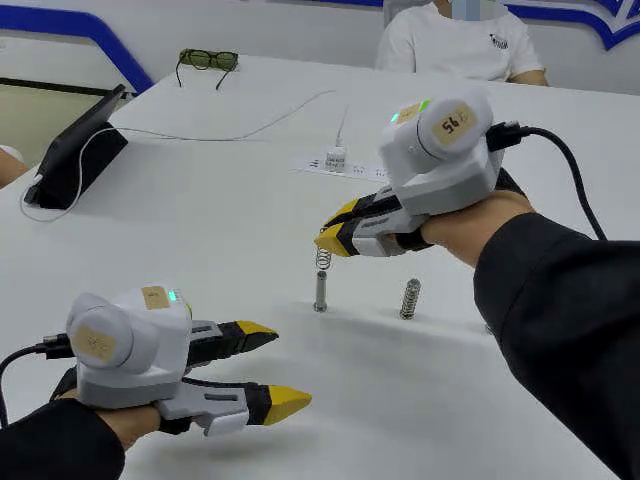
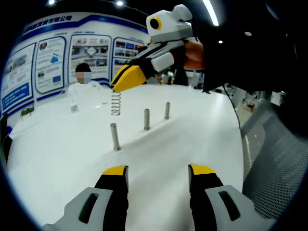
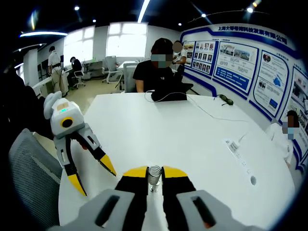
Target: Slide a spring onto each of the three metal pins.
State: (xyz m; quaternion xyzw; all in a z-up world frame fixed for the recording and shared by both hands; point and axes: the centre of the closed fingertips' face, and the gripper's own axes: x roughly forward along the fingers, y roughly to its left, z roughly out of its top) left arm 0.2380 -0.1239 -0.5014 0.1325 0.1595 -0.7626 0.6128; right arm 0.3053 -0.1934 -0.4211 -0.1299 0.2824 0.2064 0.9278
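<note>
One spring [image 1: 323,258] hung clamped between the jaws of the right hand-held gripper [image 1: 330,240], directly over a bare pin [image 1: 320,291] standing upright on the white surface [image 1: 220,240]. At 3 o'clock from it stood a second pin [image 1: 410,298] already wearing a coil. In the left gripper view a third pin [image 2: 167,110] stood beyond these. Near 7 o'clock, well apart, the left hand-held gripper [image 1: 287,367] had its jaws spread, holding nothing. Dark glasses [image 1: 208,59] lay far off at 11 o'clock.

White table [image 1: 200,220], wall posters [image 3: 236,60], bright windows [image 3: 120,45], ceiling strip light [image 3: 143,10], grey mesh chair [image 3: 29,168].
</note>
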